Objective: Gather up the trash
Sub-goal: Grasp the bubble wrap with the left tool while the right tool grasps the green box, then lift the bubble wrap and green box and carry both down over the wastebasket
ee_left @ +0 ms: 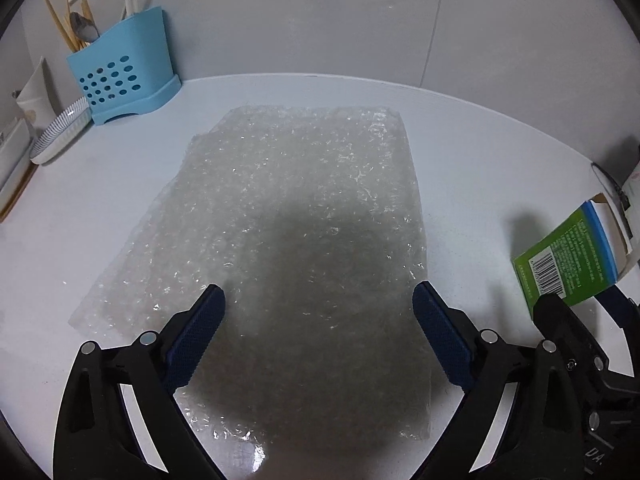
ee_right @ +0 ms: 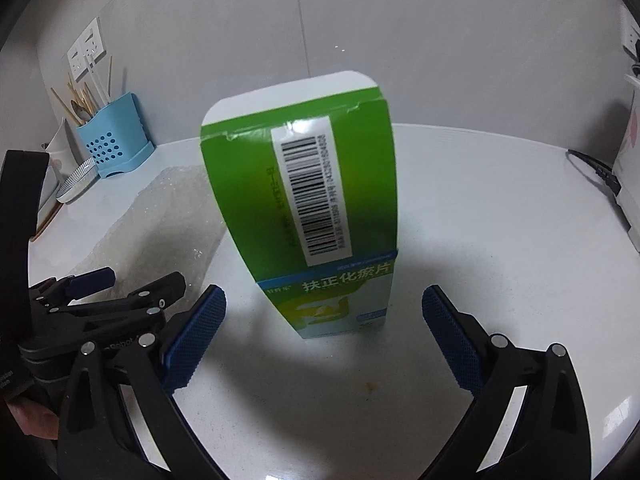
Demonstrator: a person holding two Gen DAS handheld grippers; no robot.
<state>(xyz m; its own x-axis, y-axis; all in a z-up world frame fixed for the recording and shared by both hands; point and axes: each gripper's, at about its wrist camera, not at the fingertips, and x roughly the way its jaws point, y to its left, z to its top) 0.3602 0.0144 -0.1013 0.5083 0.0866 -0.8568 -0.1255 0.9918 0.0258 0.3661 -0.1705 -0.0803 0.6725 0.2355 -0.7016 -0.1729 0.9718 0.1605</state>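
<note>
just crinkly clear bubble wrap [ee_left: 280, 220], flat

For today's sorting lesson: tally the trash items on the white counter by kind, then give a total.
Bubble wrap sheet: 1
Green medicine box: 1
Total: 2

On the counter [ee_left: 460, 152] there is one sheet of bubble wrap [ee_left: 288, 216] at center, one green carton [ee_right: 312, 216] at three o'clock, one blue utensil holder [ee_left: 120, 68] and one striped bowl [ee_left: 60, 136] at ten o'clock, plus two grippers at six o'clock.
</note>
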